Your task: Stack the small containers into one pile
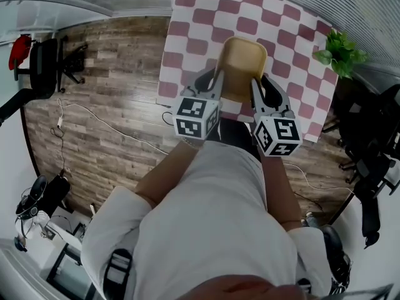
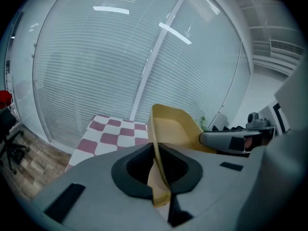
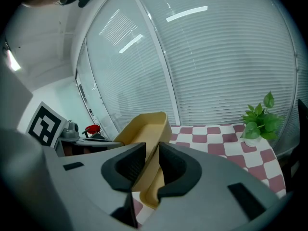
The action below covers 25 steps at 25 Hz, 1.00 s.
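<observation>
The container is sitting between the two hand-held grippers, over the near part of the worktop. The left hand-held gripper is clamping its left wall, which is standing between the jaws. The right hand-held gripper is clamping its right wall likewise. A potted plant is standing by the worktop's right edge, well apart from the container. A chair is standing on the floor, far to the worktop's left.

An office-like room: blinds over glass walls, black swivel chairs, wood-plank floor.
</observation>
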{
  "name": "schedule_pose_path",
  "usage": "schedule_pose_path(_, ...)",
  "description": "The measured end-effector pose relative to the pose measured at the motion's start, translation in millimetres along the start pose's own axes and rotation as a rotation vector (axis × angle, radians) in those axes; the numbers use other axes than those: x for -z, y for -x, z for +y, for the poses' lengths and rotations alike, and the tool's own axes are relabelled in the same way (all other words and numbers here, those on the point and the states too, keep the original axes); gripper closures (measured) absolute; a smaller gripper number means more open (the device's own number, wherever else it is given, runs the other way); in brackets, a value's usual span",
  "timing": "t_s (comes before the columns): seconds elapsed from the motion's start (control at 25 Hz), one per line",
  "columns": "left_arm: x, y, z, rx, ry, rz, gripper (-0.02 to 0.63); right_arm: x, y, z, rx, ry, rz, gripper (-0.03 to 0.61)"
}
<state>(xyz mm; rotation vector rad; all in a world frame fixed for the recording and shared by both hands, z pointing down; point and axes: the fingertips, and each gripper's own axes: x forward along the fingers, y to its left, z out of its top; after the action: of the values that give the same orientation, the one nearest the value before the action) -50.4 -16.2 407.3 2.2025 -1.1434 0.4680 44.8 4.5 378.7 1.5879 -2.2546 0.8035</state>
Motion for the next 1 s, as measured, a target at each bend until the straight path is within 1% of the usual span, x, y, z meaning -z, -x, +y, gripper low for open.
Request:
schedule_pose_path(0.2, 10, -1, -5, -0.014, 0.0, 0.023, 0.575, 7, 2, -5, -0.027, -0.011, 0.018, 0.48)
schedule_pose_path(0.44, 30, 1, 0, -0.041, 0.023, 0.055, 0.575, 27, -3, -3, -0.056, -0.029, 0.061, 0.482)
schedule_pose_path(0.64, 40, -2, -1, -0.046, 0.037, 0.072, 0.575, 33, -4, -7, -0.062, -0.033, 0.08, 0.483)
schedule_pose_path(0.76, 48, -9, 1, -0.045, 0.04, 0.09, 0.575, 41, -10, -11, -0.063, -0.038, 0.104, 0.485)
schedule_pose_path(1.0, 76, -34, 11, -0.044, 0.042, 0.143, 0.575, 72, -31, -27, -0.064, -0.067, 0.161, 0.485)
